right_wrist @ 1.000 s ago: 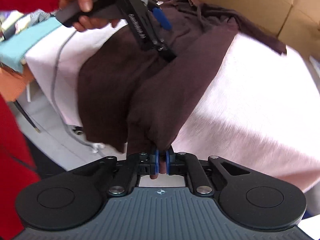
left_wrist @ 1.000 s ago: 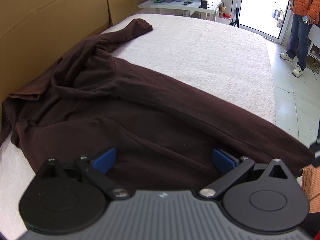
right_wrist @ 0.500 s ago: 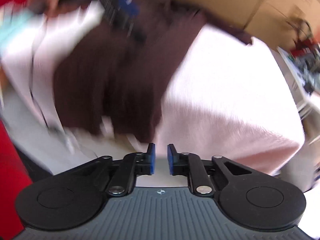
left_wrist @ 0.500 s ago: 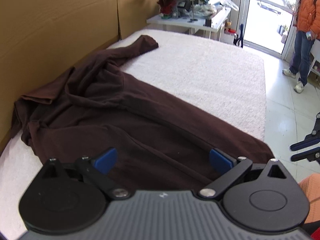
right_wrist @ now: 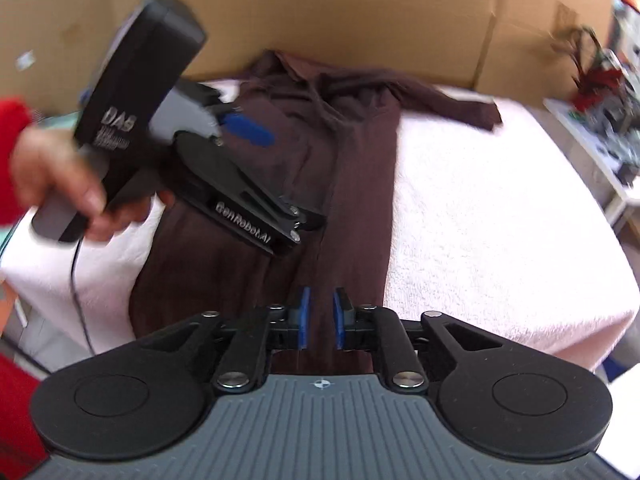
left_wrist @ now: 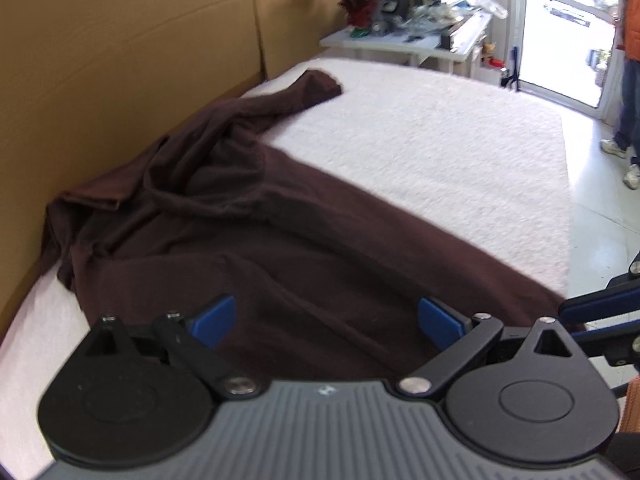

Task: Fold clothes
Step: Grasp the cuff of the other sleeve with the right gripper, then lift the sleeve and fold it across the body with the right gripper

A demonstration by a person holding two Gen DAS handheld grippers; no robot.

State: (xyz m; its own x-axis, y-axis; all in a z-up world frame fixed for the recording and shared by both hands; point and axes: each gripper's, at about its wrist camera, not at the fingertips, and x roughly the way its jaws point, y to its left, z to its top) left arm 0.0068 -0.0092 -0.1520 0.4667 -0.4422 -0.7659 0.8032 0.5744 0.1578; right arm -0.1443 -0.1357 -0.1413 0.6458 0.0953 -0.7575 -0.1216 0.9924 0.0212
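Note:
A dark brown long-sleeved top [left_wrist: 280, 240] lies on a table covered in white towelling [left_wrist: 440, 152], folded lengthwise into a long strip [right_wrist: 360, 184] whose hem hangs over the near edge. One sleeve reaches toward the far end. My left gripper [left_wrist: 326, 312] hovers just above the top's lower half, open wide with nothing between its pads; a hand holds the left gripper [right_wrist: 276, 178] over the cloth. My right gripper [right_wrist: 320, 300] is at the hem end. Its jaws are opening, a narrow gap between the blue pads. Brown cloth shows behind the gap, not pinched. The right gripper [left_wrist: 576, 318] shows beside the table corner.
Tall cardboard sheets [left_wrist: 120, 60] stand along the table's far side. A white side table [left_wrist: 404, 40] cluttered with a red plant and tools is past the far end. A person [left_wrist: 628, 80] stands near a glass door on the tiled floor.
My right gripper has let go of the hem it was pinching, and its pads have parted. It rose and swung back over the hem end. The left gripper has stayed open above the cloth.

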